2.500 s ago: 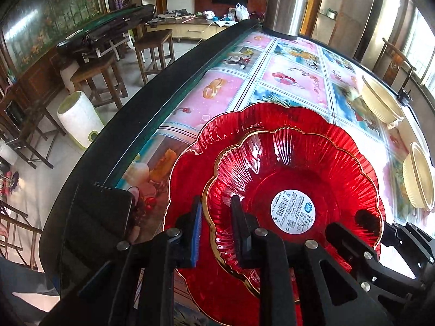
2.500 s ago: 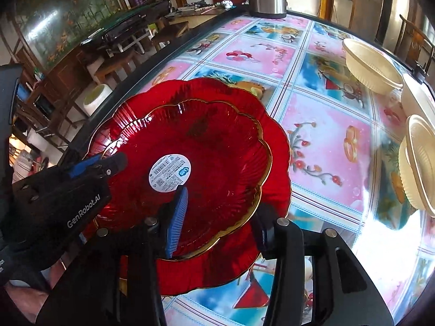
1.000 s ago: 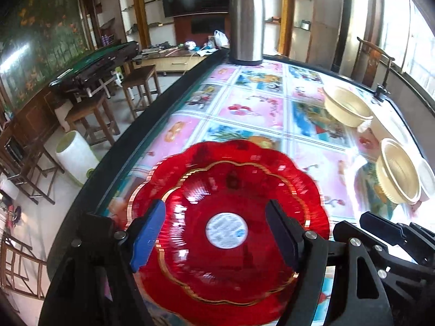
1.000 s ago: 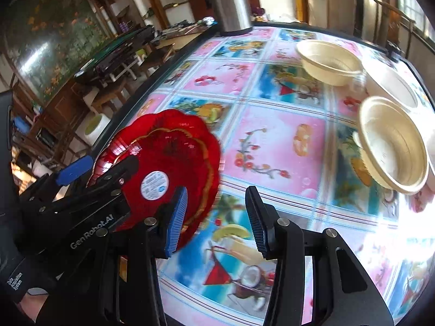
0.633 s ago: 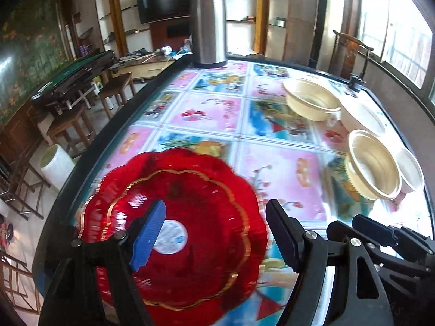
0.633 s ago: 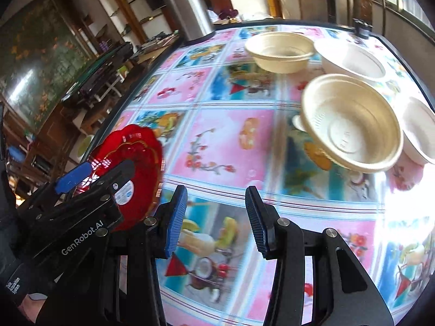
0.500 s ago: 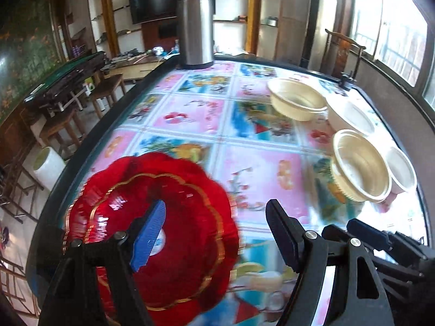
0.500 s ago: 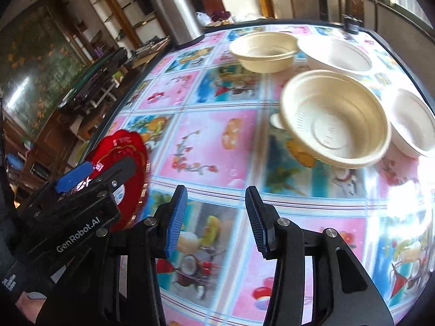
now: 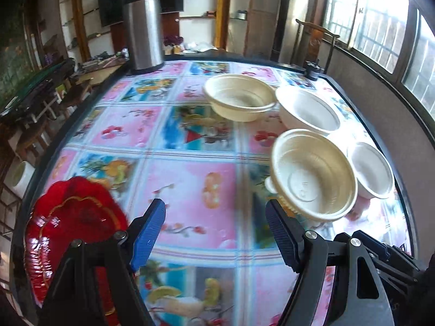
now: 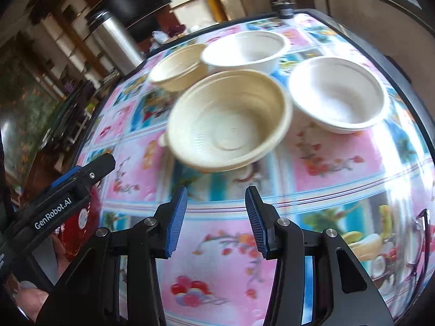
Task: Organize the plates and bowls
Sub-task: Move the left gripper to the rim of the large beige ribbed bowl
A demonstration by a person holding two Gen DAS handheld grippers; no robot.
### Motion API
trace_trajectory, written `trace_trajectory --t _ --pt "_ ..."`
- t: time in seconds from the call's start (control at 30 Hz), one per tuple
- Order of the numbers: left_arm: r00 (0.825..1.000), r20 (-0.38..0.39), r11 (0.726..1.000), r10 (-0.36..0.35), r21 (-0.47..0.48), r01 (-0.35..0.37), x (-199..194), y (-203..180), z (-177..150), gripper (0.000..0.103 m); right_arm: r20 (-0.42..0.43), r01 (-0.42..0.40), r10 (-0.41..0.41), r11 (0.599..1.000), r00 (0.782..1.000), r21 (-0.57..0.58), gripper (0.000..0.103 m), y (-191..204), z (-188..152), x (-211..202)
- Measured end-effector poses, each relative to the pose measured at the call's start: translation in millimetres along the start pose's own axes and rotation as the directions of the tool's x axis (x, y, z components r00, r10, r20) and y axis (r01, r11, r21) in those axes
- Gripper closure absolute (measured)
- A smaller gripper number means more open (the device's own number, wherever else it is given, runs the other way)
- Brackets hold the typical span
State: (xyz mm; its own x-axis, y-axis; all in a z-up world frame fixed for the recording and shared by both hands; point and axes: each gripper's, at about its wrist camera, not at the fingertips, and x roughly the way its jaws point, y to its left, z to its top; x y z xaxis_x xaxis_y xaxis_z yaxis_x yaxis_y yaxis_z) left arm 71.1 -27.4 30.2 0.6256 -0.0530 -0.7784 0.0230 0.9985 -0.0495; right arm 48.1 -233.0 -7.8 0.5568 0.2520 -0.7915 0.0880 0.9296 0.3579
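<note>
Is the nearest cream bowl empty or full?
Empty. The nearest cream bowl sits upright, its ribbed bare bottom visible in both wrist views; nothing inside it.

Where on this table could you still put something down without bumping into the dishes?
The widest bare stretch of tablecloth lies between the red plates and the nearest cream bowl, running back toward the steel flask. The window side is crowded: four bowls sit close together.
</note>
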Motion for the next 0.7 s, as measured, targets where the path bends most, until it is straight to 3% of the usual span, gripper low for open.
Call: trace_trajectory --t 0.33,0.7 --pt "1.000 -0.012 0.998 -0.028 0.060 0.029 19 -36 21 0.027 0.032 0.020 -0.023 0.995 0.999 0.101 0.059 -43 16 -7" --pt "1.000 -0.015 0.996 -0.011 0.092 0.012 38 -55 27 0.027 0.026 0.040 -0.043 0.993 0.999 0.112 0.059 -50 33 4"
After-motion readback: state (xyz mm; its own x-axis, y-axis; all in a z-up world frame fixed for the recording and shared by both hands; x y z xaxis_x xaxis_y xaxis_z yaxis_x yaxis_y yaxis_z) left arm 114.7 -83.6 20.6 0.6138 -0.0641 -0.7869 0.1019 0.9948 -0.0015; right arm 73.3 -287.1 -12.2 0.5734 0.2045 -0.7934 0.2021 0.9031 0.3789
